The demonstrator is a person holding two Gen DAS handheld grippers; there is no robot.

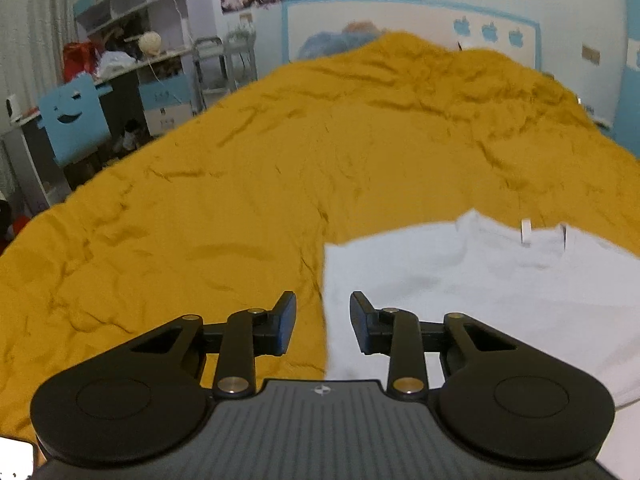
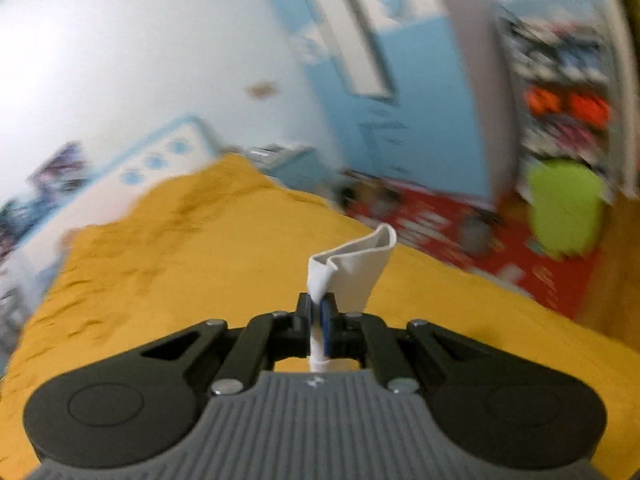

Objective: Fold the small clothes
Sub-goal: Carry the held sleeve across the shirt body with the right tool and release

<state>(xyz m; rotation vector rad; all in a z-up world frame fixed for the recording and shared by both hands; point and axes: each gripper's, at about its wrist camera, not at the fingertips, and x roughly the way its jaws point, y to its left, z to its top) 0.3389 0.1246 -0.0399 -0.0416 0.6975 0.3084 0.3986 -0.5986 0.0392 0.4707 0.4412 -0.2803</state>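
Observation:
A white garment (image 1: 480,280) lies spread on the mustard-yellow bedcover (image 1: 200,220), at the lower right of the left wrist view. My left gripper (image 1: 323,322) is open and empty, hovering just above the garment's left edge. My right gripper (image 2: 316,312) is shut on a corner of white fabric (image 2: 352,268), which sticks up in a fold beyond the fingertips above the bedcover (image 2: 160,280). The right wrist view is motion-blurred.
A desk with a blue smiley chair (image 1: 74,120) and shelves (image 1: 132,4) stand left of the bed. A headboard (image 1: 400,28) is at the far end. Right of the bed are a red floor mat (image 2: 460,224) and a lime green object (image 2: 564,208).

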